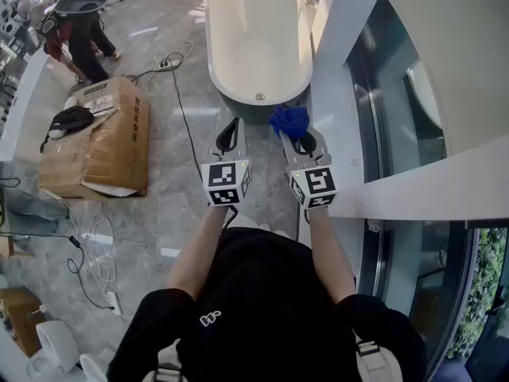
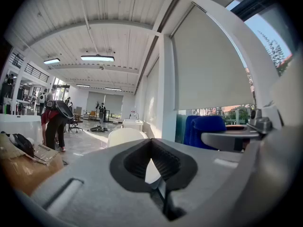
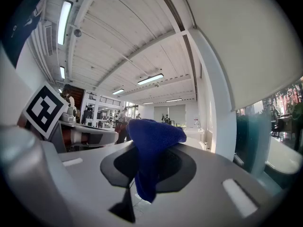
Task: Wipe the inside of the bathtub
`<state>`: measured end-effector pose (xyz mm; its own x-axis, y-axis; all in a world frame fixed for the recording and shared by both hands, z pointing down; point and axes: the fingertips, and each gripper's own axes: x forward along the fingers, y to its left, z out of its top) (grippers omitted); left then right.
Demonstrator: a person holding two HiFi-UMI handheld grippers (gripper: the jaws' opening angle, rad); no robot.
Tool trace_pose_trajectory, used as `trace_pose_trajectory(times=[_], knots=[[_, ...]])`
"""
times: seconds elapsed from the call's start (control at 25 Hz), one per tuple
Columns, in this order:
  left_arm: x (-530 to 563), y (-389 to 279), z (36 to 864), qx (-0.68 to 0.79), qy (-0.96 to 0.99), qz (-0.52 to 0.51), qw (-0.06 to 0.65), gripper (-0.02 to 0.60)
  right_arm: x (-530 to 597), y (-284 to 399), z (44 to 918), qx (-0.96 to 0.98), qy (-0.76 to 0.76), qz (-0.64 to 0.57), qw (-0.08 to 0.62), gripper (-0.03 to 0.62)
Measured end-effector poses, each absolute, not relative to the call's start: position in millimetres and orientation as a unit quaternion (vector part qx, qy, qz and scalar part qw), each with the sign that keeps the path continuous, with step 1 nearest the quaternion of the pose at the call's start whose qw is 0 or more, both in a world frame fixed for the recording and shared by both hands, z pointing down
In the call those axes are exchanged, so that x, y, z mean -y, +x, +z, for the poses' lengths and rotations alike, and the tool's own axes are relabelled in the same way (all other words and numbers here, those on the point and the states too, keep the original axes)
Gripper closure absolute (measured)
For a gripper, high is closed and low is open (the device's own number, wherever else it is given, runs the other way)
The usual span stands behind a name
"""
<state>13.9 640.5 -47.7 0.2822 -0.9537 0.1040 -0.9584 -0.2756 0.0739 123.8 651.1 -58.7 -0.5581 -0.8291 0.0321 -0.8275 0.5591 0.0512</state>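
Bathtub: 1 white freestanding tub stands on the grey floor ahead of the person, its long side running along a white wall beside a glass panel. Its inside is bare, with 1 small drain fitting near the close end. Neither tool touches it.

2 hand-held grippers are held side by side, just short of the tub's near end, each with 1 cube of square markers at the rear. The left hand-held gripper is clenched with nothing between its jaws; its own view shows the tips meeting below an empty dark hollow, with the pale tub visible through it. The right hand-held gripper is clenched on 1 blue cloth, which bunches above the jaws and hangs down through the hollow between them in the right gripper view.

To the left sits 1 large cardboard box with 1 black bag lying on top. Beyond it, 1 person in dark trousers bends forward. Black and white cables trail across the floor around the box.
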Motion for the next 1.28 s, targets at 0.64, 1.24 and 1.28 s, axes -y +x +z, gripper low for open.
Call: trace_pose_trajectory(times=[0.64, 1.24, 1.28], knots=[[-643.5, 7.5, -35.4, 0.608, 0.789, 0.028, 0.083, 0.58, -650.3, 137.1, -67.0, 0.879, 0.477, -0.002, 0.006, 0.516], [-655.1, -2.6, -39.0, 0.625, 0.773, 0.006, 0.112, 0.58, -656.3, 153.2, -74.6, 0.881, 0.473, 0.002, 0.001, 0.516], [-654.4, -3.2, -39.2, 0.625, 0.773, 0.006, 0.111, 0.58, -655.4, 151.8, -73.3, 0.882, 0.472, 0.002, 0.002, 0.516]])
